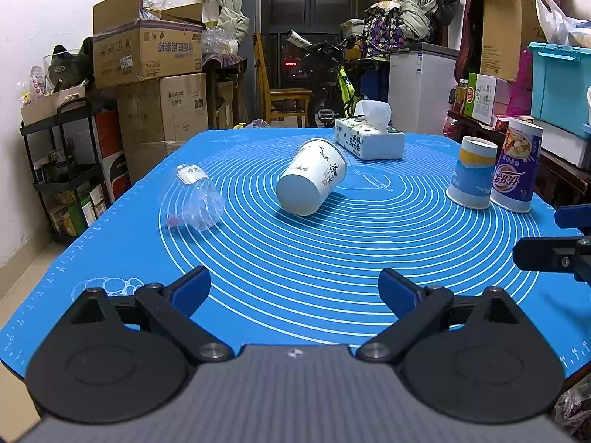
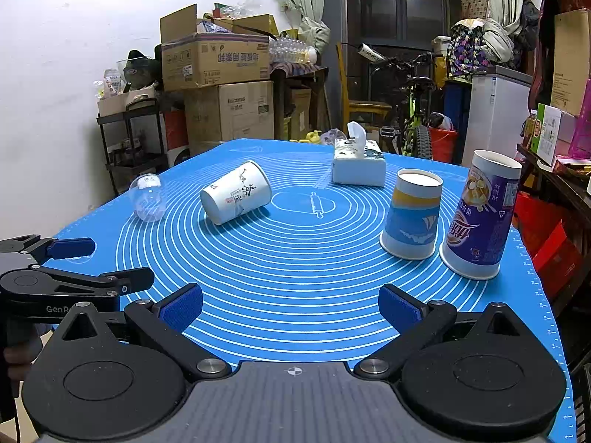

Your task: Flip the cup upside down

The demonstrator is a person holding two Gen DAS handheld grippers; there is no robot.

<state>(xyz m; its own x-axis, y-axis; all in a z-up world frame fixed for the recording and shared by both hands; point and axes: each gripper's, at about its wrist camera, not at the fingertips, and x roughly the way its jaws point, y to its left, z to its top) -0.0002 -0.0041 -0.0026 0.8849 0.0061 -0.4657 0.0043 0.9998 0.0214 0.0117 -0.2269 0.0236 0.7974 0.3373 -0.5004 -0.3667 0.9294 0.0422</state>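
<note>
The left gripper point(image 1: 294, 289) stood with its fingers spread wide and empty above the near edge of the blue mat point(image 1: 295, 251). The right gripper point(image 2: 290, 304) was likewise spread and held nothing. The white cup point(image 1: 312, 177) lay on its side near the mat's centre, base toward the grippers. A clear plastic cup point(image 1: 192, 199) lay to its left. Two paper cups, blue point(image 2: 413, 216) and purple point(image 2: 482, 216), stood inverted at right. A tissue box point(image 1: 369, 138) sat at the far side.

White cup point(image 1: 312, 177) on side; left tool point(image 1: 293, 288) spread, empty.
</note>
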